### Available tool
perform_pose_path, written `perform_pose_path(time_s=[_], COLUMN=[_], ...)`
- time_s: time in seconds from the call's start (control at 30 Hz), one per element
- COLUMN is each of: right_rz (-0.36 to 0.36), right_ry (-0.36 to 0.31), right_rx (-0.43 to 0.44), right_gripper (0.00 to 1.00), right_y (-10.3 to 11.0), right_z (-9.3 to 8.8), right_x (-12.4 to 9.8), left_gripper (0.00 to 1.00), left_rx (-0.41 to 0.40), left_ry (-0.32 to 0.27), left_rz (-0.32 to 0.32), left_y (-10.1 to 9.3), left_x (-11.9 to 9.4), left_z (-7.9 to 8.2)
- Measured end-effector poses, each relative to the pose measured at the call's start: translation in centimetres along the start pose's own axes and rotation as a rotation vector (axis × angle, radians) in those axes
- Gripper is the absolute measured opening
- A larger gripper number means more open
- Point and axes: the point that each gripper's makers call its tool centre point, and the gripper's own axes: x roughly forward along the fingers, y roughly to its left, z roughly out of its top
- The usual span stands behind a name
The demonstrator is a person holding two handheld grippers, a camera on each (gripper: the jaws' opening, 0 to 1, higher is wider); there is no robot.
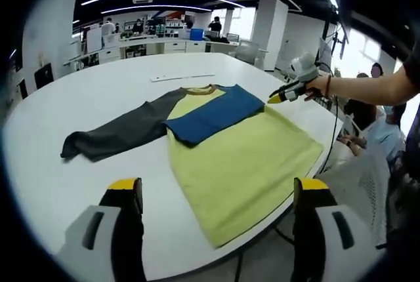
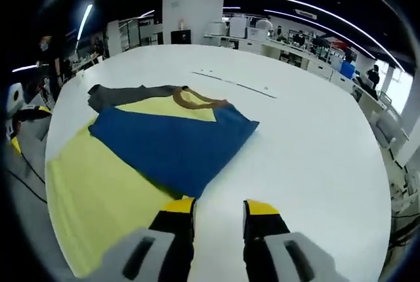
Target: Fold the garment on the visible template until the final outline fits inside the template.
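while the t-shirt (image 1: pixel 243 164) lies flat on the white table (image 1: pixel 85 105), its blue sleeve (image 2: pixel 174 144) is already folded over the yellow body, and the grey sleeve (image 1: pixel 115 134) is spread out to the side. left gripper (image 1: pixel 220 197) hovers at the hem w/ jaws wide apart, holding nothing. right gripper (image 2: pixel 220 213) is beside the blue fold, jaws a little apart, also empty. risk: hem hangs over the table edge, so pulling the grey sleeve may drag the shirt off, i think.

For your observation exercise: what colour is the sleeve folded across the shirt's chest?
Blue. The folded sleeve lies over the yellow shirt, clearest in the right gripper view.
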Motion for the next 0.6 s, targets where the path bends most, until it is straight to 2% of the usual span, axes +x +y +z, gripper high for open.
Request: perform_pose_path(time_s=[0.17,0.6], right_rz=[0.029,0.082], right_ry=[0.010,-0.003], right_rx=[-0.017,-0.057], right_gripper=[0.20,0.00], right_y=[0.7,1.9], right_z=[-0.2,0.0], right_x=[0.6,2.0], left_gripper=[0.92,0.89], left_rx=[-0.011,-0.050], left_ry=[-0.002,-0.002], left_rz=[0.007,0.016], left_y=[0.2,0.5], left_x=[-0.1,-0.2], left_z=[0.0,-0.1])
